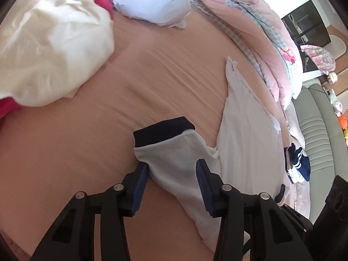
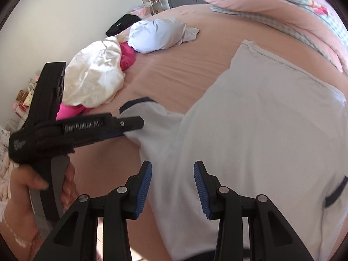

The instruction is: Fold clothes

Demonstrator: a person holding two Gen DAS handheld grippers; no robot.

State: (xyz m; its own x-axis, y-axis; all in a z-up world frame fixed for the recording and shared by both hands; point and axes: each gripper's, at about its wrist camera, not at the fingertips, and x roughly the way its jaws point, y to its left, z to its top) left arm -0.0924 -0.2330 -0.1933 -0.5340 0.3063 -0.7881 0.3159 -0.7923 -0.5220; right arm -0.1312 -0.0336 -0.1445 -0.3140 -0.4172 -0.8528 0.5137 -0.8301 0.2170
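On the peach bedsheet (image 2: 184, 69) the white T-shirt (image 2: 261, 130) lies spread flat, its body filling the right half of the right wrist view and its hem end running toward the pink quilt (image 2: 271, 2).

1. Governing relation. The near sleeve (image 1: 174, 152), white with a navy cuff (image 1: 163, 129), projects from the shirt body toward the open middle of the bed. Its long axis runs almost straight ahead of the left gripper (image 1: 171, 178), cuff farthest away. The left gripper is the nearer tool: the sleeve passes between its two fingers. A fold of the sleeve inward over the body would, by judgement, fall to this gripper.

2. Gripper states. The left gripper stands spread, one blue pad on each side of the sleeve; whether either pad touches the cloth cannot be told. The right gripper (image 2: 173, 187) is likewise spread and hangs over the shirt near the shoulder, gripping nothing.

3. Other items. A cream garment pile (image 2: 95, 80), a magenta garment (image 2: 128, 56) and a pale blue bundle (image 2: 156, 34) lie well apart from the shirt.

4. Limits of view. The far sleeve shows only as a navy cuff edge (image 2: 336, 192) at the frame border. The collar is cut off at the bottom edge. The left gripper's pads are hidden in the right wrist view.
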